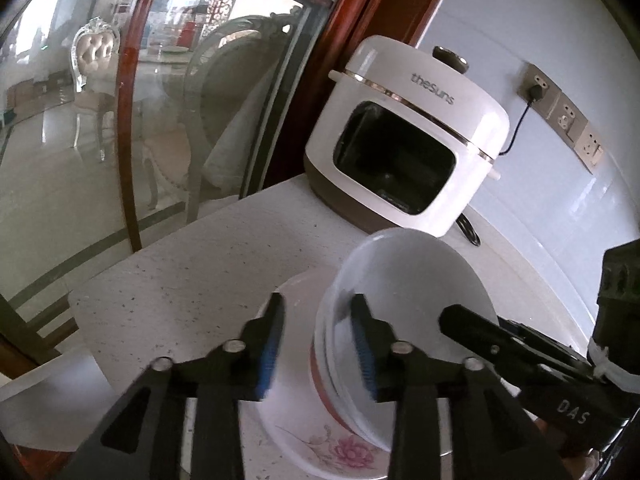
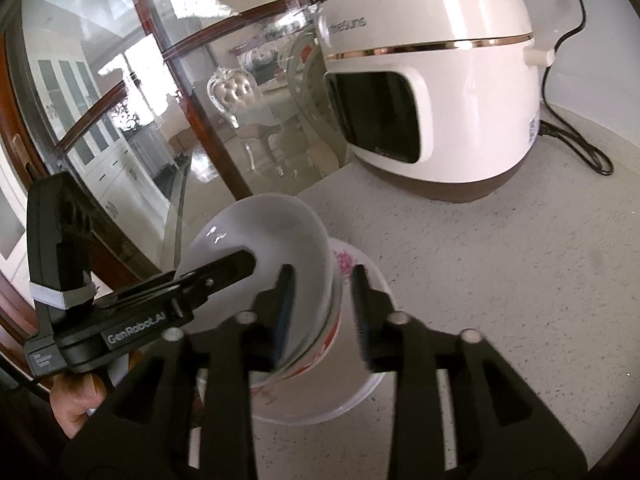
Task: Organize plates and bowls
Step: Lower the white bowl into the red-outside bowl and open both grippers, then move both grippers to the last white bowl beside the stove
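A stack of nested white bowls [image 1: 408, 280] [image 2: 260, 240], the lower one with a red band, stands on a flower-patterned plate [image 1: 340, 452] [image 2: 320, 404] on the speckled counter. My left gripper [image 1: 318, 324] straddles the stack's left wall, one finger outside and one inside, pads apart from the wall. My right gripper [image 2: 322, 284] straddles the opposite wall the same way. Each gripper's tip shows in the other view: the right gripper [image 1: 460, 320] and the left gripper [image 2: 240, 264] both reach over the rim. The top bowl looks tilted.
A white rice cooker [image 1: 420, 92] [image 2: 460, 80] stands behind the bowls, its black cord [image 2: 580, 148] looped on the counter [image 2: 500, 300]. A wood-framed glass door [image 1: 120, 120] borders the counter's left edge. Wall sockets [image 1: 568, 116] sit at the right. A hand [image 2: 72, 404] holds the left gripper.
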A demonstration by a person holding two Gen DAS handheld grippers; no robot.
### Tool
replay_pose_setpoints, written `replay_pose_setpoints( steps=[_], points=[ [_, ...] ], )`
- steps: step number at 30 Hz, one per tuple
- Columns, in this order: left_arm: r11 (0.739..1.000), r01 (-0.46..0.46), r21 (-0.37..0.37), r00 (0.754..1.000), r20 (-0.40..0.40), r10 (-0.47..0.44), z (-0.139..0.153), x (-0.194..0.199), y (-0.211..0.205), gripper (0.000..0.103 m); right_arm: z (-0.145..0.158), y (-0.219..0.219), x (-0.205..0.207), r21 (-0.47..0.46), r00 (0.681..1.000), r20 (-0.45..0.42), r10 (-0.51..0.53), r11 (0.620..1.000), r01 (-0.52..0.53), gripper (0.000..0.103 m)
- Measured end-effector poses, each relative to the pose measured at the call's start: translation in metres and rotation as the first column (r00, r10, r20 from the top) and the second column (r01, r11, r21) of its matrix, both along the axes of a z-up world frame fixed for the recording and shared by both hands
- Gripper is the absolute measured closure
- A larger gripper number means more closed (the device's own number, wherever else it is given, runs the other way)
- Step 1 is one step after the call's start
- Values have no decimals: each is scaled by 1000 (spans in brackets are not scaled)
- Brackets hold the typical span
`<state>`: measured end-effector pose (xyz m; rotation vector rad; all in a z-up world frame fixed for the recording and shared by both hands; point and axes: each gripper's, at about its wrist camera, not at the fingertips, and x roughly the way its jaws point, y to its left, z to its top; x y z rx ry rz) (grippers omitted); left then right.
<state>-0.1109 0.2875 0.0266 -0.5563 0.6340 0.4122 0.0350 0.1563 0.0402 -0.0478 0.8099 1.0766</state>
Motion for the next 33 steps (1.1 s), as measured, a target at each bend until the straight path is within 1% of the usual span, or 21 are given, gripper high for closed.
replay_pose_setpoints(
  steps=[1,2,3,5,7,12,15,18,21,24,31,33],
  points=[
    [1000,-7,5,1000,5,7,1,-1,0,61,1,-2,1,4,1000,8,-16,1000,16,44],
    [1000,-13,12,1000,8,13,2,-2,0,60,3,-5,1,10,999,18,-29,1000,28,31],
    [1000,-18,20,1000,13,18,4,-3,0,59,4,-7,1,16,999,27,-36,999,35,30],
    [999,-25,29,999,23,24,7,-5,-2,54,7,-11,1,31,998,40,-45,999,44,30],
    [999,-32,38,999,38,31,11,-7,-3,51,9,-16,2,42,997,47,-63,997,61,27],
    [995,-46,89,997,65,40,25,-11,-10,49,13,-22,4,52,992,77,-104,994,101,26],
    [993,-46,113,996,78,37,32,-11,-14,47,13,-26,9,32,990,69,-126,992,124,25],
    [987,-32,160,995,97,17,44,-9,-26,47,13,-30,12,6,985,55,-165,986,165,24],
    [983,11,185,992,120,-33,54,-3,-43,46,17,-48,15,-12,975,46,-217,976,217,20],
    [976,72,205,987,127,-100,61,4,-66,44,21,-72,17,-24,964,40,-261,965,262,17],
    [958,192,212,969,117,-220,63,18,-110,42,22,-126,15,-70,933,38,-357,931,359,16],
    [949,227,220,961,108,-255,60,23,-124,42,21,-141,11,-79,925,37,-379,921,380,16]
  ],
)
